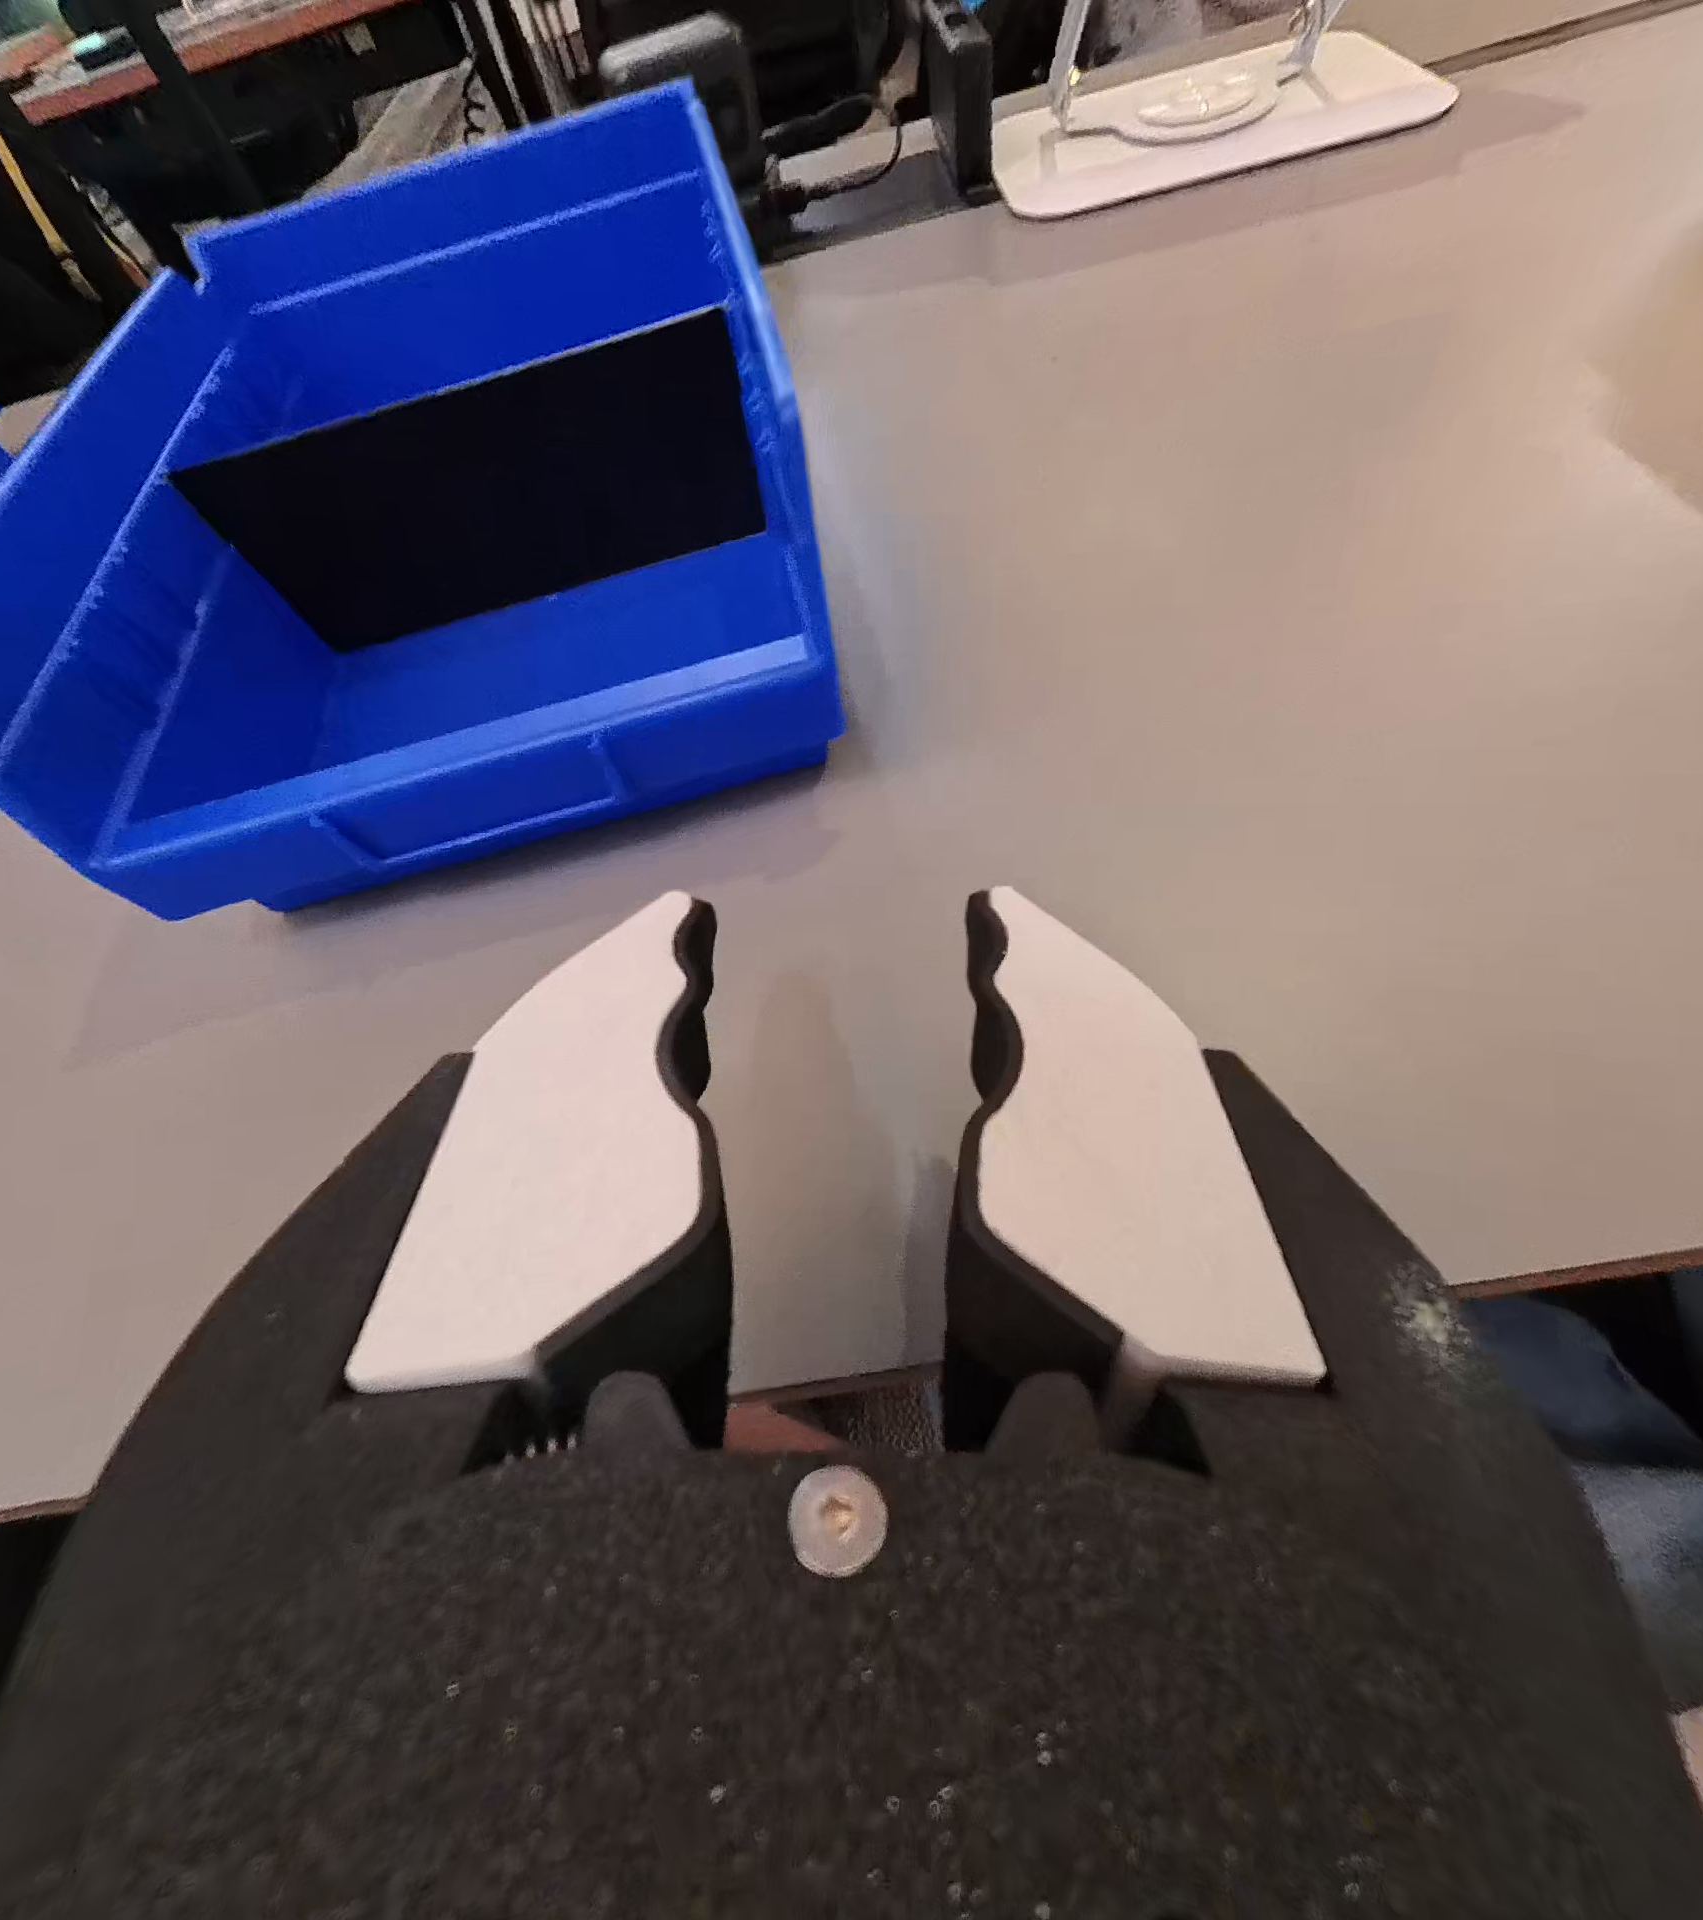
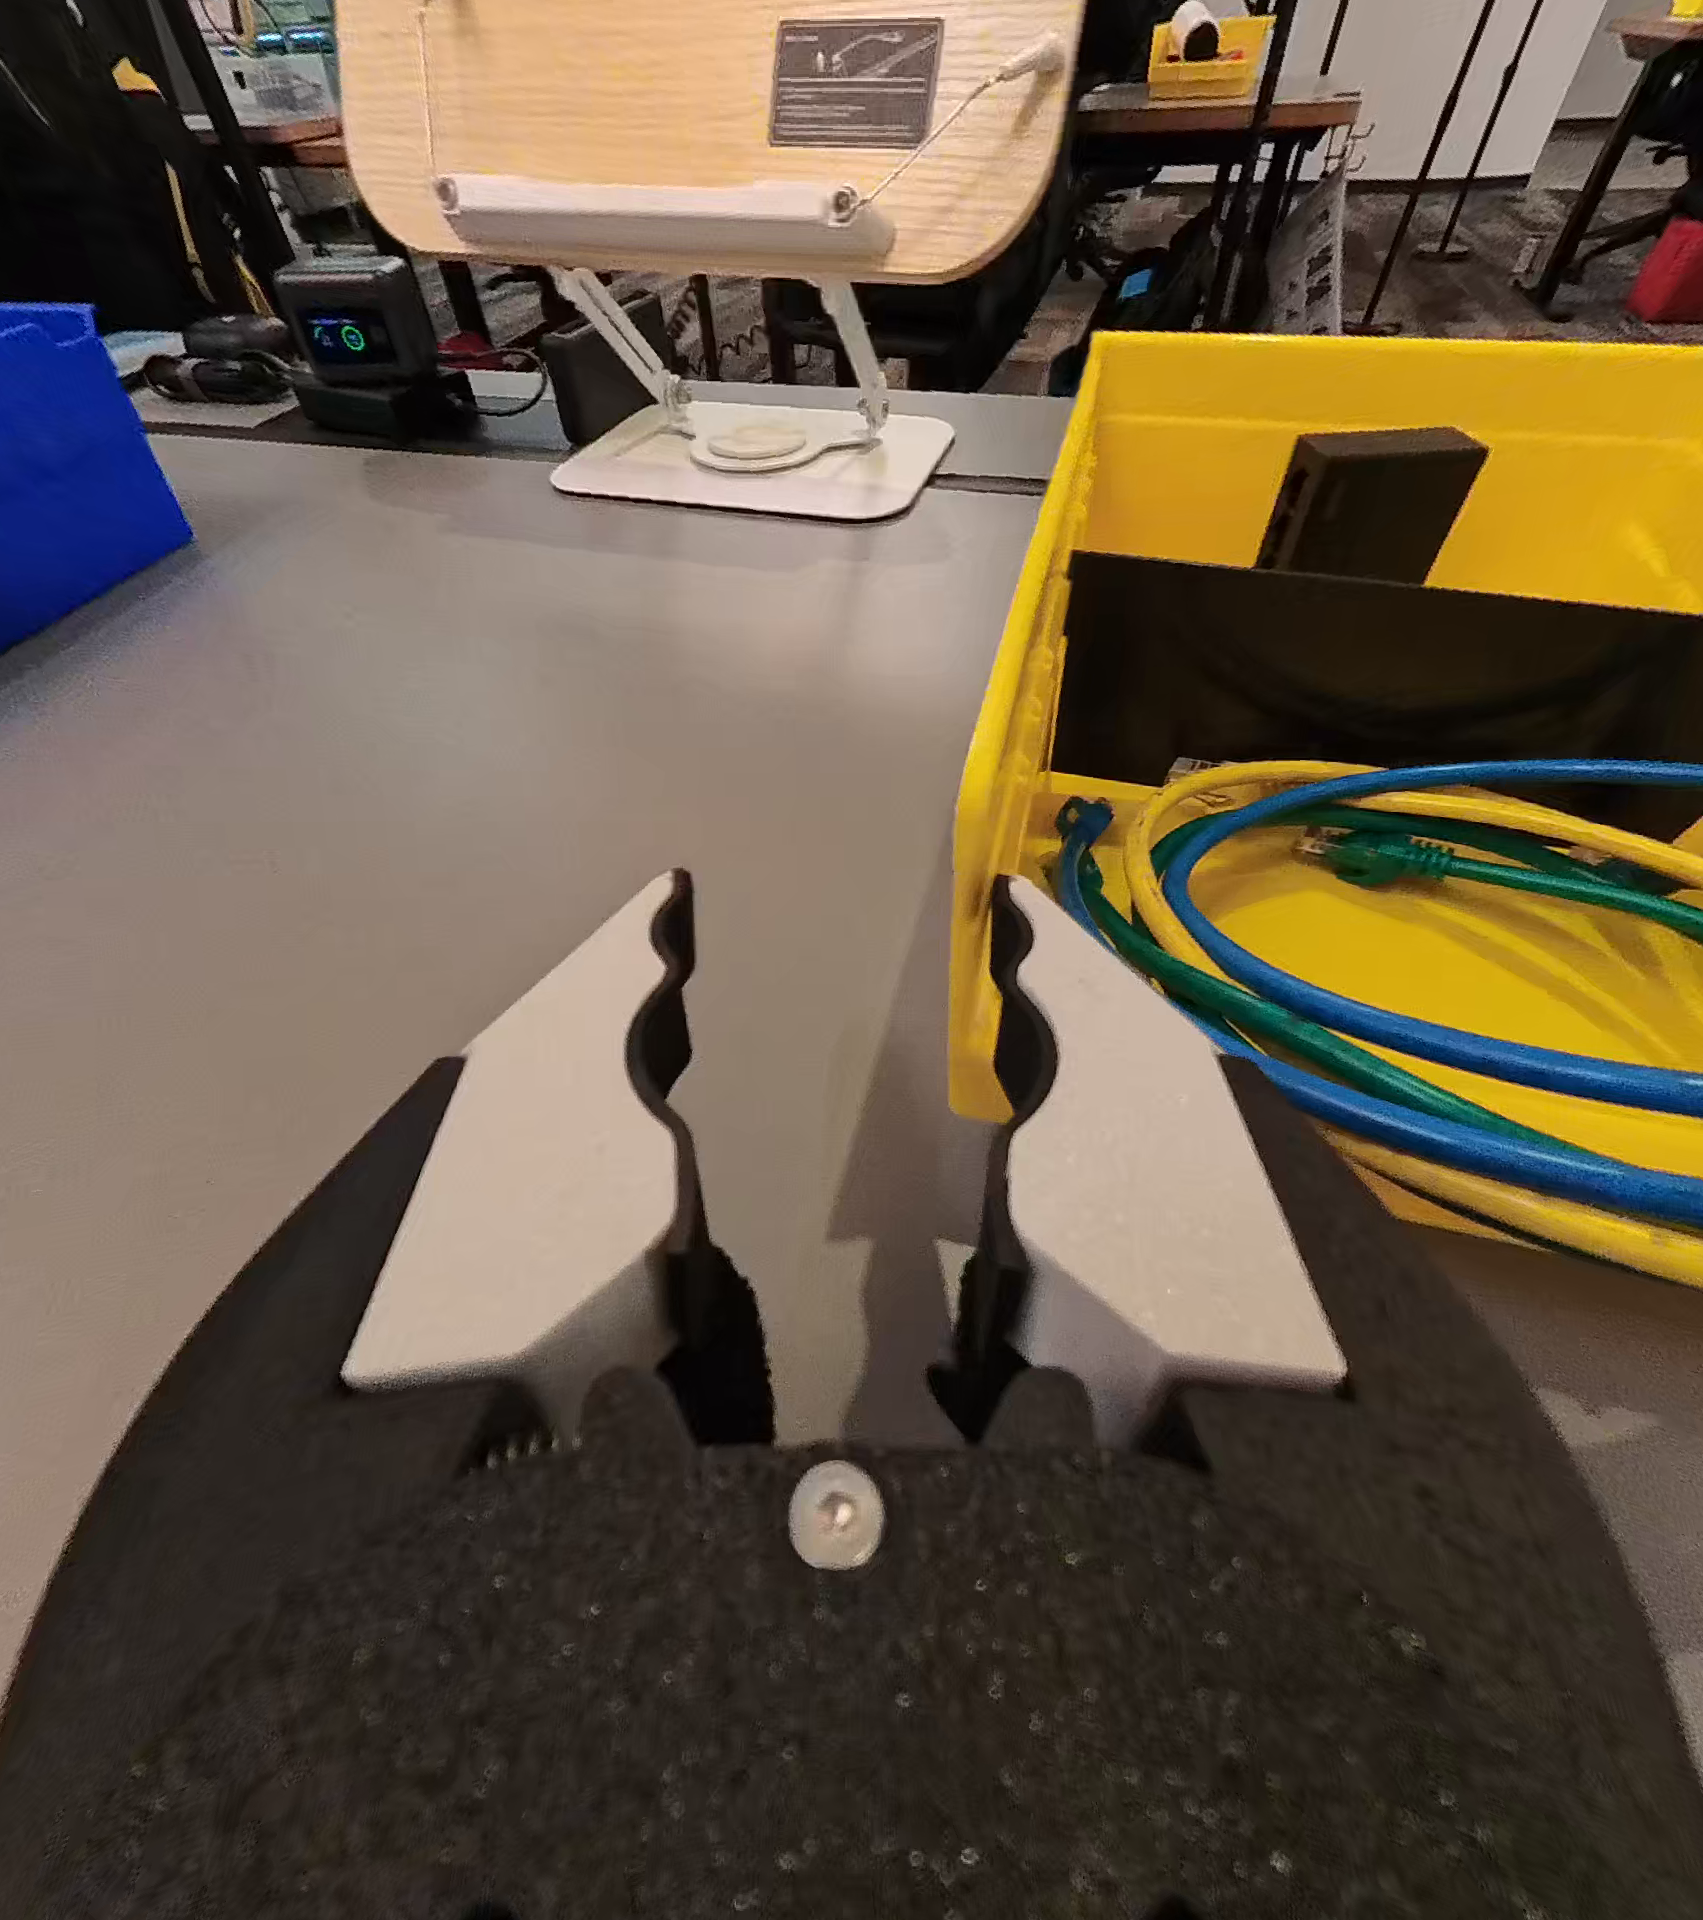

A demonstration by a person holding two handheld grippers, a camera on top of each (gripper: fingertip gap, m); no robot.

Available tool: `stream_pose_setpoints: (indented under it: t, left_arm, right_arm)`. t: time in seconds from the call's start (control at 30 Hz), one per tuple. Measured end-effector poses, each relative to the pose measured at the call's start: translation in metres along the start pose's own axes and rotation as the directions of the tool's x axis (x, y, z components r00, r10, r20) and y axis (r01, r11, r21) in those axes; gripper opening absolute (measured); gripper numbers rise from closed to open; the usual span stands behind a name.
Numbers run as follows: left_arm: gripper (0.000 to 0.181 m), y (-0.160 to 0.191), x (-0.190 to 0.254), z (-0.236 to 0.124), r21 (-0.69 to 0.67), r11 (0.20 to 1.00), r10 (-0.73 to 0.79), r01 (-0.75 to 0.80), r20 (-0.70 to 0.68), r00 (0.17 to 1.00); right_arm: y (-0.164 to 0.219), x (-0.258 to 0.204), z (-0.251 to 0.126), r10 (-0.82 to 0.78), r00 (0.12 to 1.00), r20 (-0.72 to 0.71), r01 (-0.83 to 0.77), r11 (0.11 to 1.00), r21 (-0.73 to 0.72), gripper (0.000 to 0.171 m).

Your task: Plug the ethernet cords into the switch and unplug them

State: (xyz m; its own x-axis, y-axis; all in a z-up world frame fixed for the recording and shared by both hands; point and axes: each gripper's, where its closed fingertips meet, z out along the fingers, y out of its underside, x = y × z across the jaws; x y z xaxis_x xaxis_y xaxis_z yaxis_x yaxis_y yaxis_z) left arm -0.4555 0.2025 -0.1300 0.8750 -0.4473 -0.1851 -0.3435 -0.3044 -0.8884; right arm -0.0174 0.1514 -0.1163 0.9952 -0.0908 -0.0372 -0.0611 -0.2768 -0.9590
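1. Left hand-held gripper (image 1: 842, 914): jaws apart, empty, above the grey bench (image 1: 1242, 623), near a blue bin (image 1: 473, 821).
2. Right hand-held gripper (image 2: 842, 894): jaws apart, empty, just beside the yellow bin (image 2: 1023, 748).
3. Ethernet cords (image 2: 1449, 1049): blue, green and yellow, coiled in the yellow bin's front compartment.
4. Switch (image 2: 1366, 499): black box behind the divider.
5. Progress: apparently nothing plugged in yet; everything remains.

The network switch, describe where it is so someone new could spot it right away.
Find the yellow bin on the right of the grey table. A black divider splits it; the switch stands behind that, leaning on the back wall. It is a black box, unlike the coloured ethernet cords coiled in front.
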Motion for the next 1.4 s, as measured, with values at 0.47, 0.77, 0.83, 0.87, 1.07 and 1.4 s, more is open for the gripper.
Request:
stream_pose_setpoints:
  t: [0.47,0.77,0.83,0.87,1.07,1.4]
  left_arm:
    - [0.054,-0.047,0.157,0.028,0.064,0.998,0.043,-0.021,-0.373,0.927]
    - [0.049,-0.093,0.287,0.056,0.077,0.996,0.087,-0.051,-0.595,0.799]
    - [0.048,-0.114,0.309,0.064,0.102,0.994,0.092,-0.037,-0.615,0.783]
    - [0.047,-0.122,0.319,0.07,0.108,0.994,0.089,-0.028,-0.62,0.779]
    - [0.027,-0.125,0.354,0.107,0.057,0.997,0.075,-0.052,-0.572,0.817]
    - [0.006,-0.132,0.305,0.11,0.126,0.991,0.094,-0.044,-0.422,0.902]
  right_arm:
    - [-0.015,-0.088,-0.075,-0.218,0.96,0.178,0.189,0.968,0.166,0.05]
    - [0.003,0.096,-0.109,0.071,0.934,-0.35,-0.019,0.989,0.149,0.044]
    - [0.01,0.115,-0.103,0.132,0.914,-0.383,-0.086,0.987,0.135,0.043]
    - [0.011,0.122,-0.1,0.142,0.906,-0.399,-0.096,0.987,0.131,0.04]
    - [0.018,0.12,-0.074,0.113,0.913,-0.391,-0.089,0.993,0.079,0.013]
    - [-0.012,0.077,-0.059,0.037,0.889,-0.456,0.015,0.994,0.109,0.003]
